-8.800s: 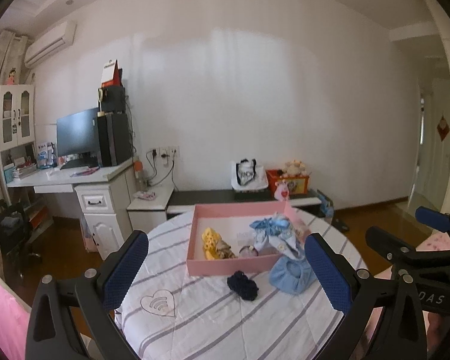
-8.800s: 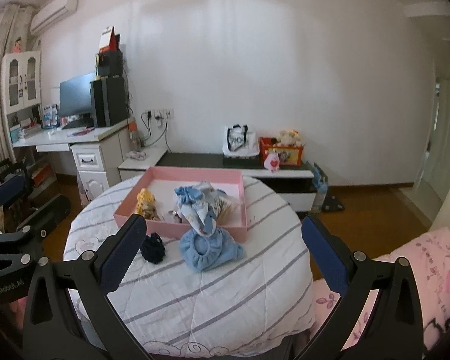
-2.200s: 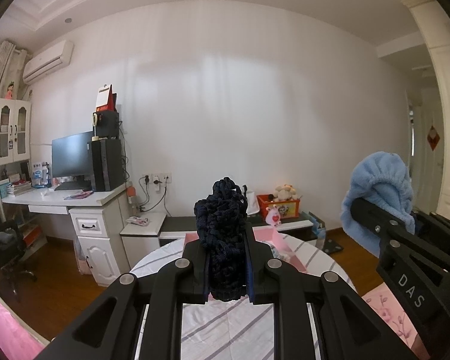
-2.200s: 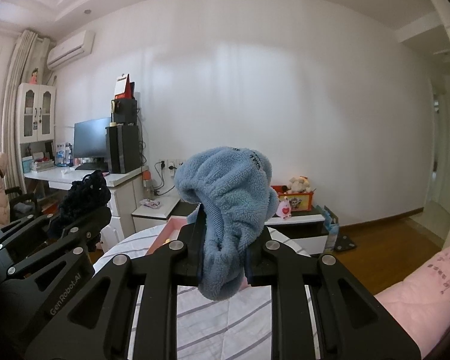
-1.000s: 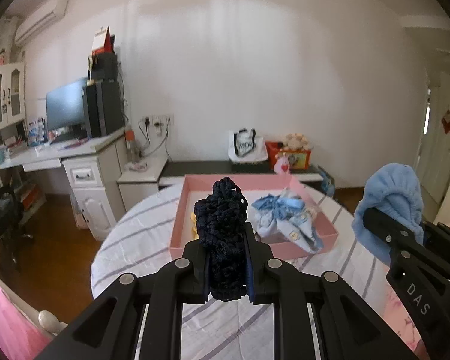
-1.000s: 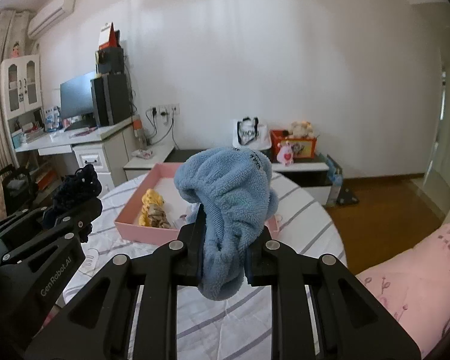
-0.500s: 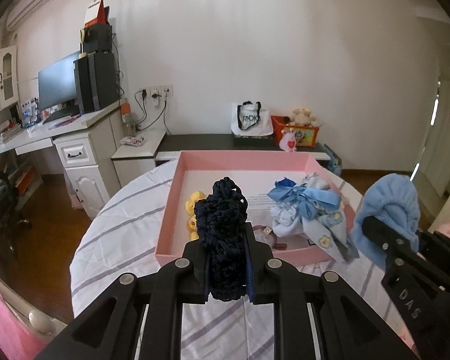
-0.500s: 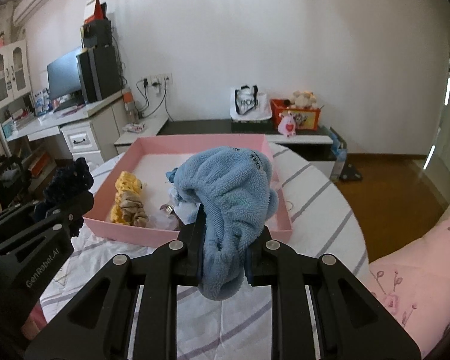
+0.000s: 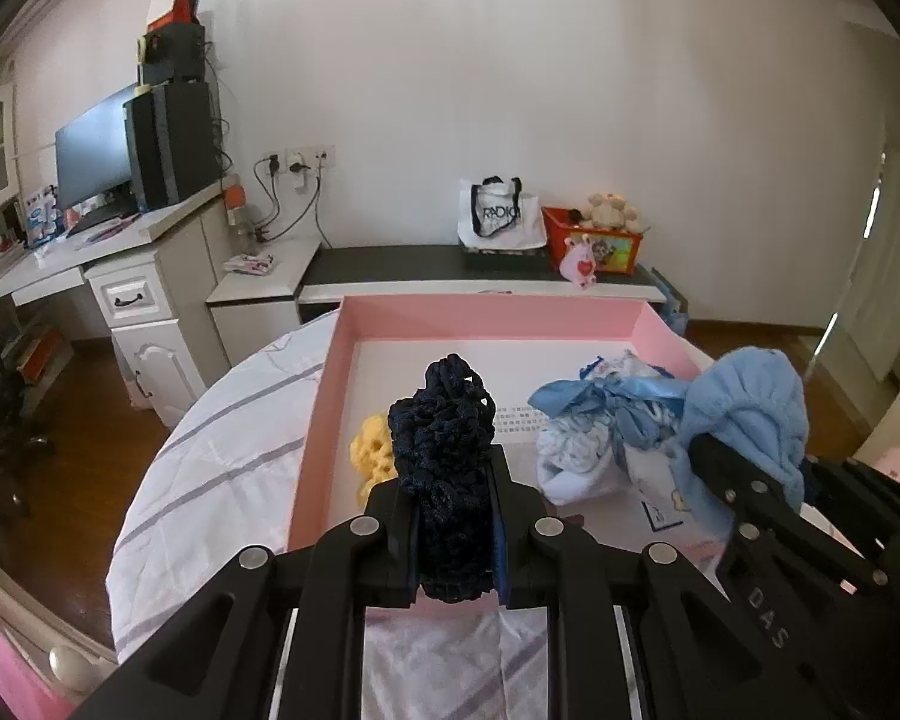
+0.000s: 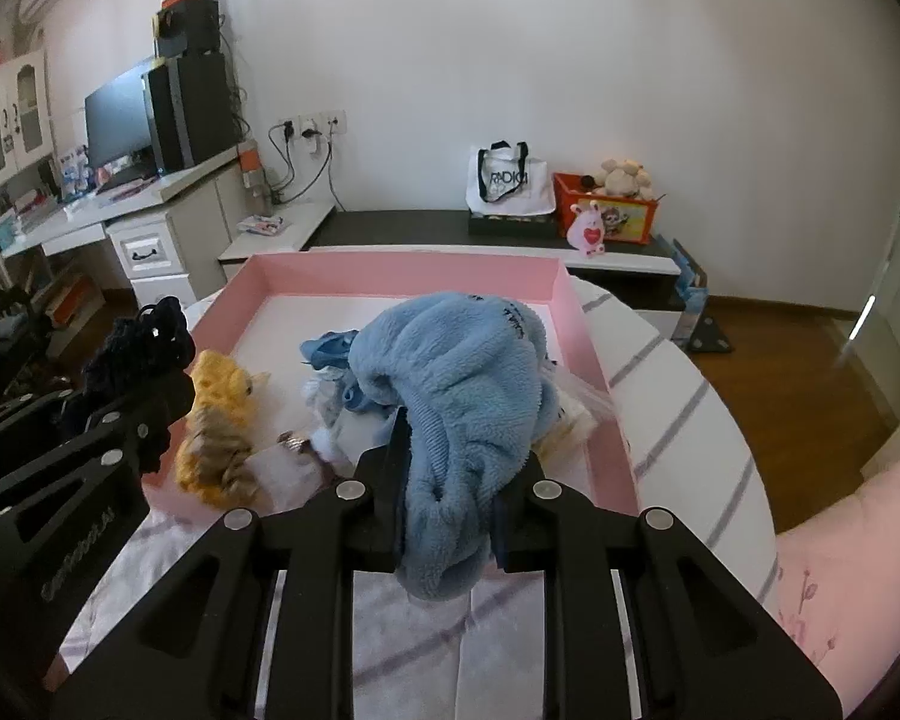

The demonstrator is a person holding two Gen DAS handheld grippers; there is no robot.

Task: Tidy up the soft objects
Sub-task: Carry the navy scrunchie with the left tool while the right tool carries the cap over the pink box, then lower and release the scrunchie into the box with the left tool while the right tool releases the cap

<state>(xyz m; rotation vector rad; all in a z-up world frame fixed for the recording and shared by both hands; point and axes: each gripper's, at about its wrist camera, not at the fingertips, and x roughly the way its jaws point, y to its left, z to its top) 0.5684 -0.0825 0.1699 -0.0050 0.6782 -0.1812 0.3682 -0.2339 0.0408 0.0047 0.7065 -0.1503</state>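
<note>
Left wrist view: the left hand-held gripper (image 9: 455, 531) pinches a dark navy scrunchie (image 9: 447, 462) above the pink tray's (image 9: 492, 315) near edge. The right hand-held gripper (image 10: 450, 501) clamps a fluffy blue cloth (image 10: 462, 396) over the tray on the striped worktop (image 10: 678, 396).

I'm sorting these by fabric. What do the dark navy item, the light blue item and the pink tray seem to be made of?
Dark navy item: looks like knitted or crocheted yarn, with open loops and a matte finish.
Light blue item: plush fleece or terry, going by its fuzzy pile and ribbed underside.
Pink tray: probably cardboard, with thin, flat, matte walls; plastic cannot be ruled out.
</note>
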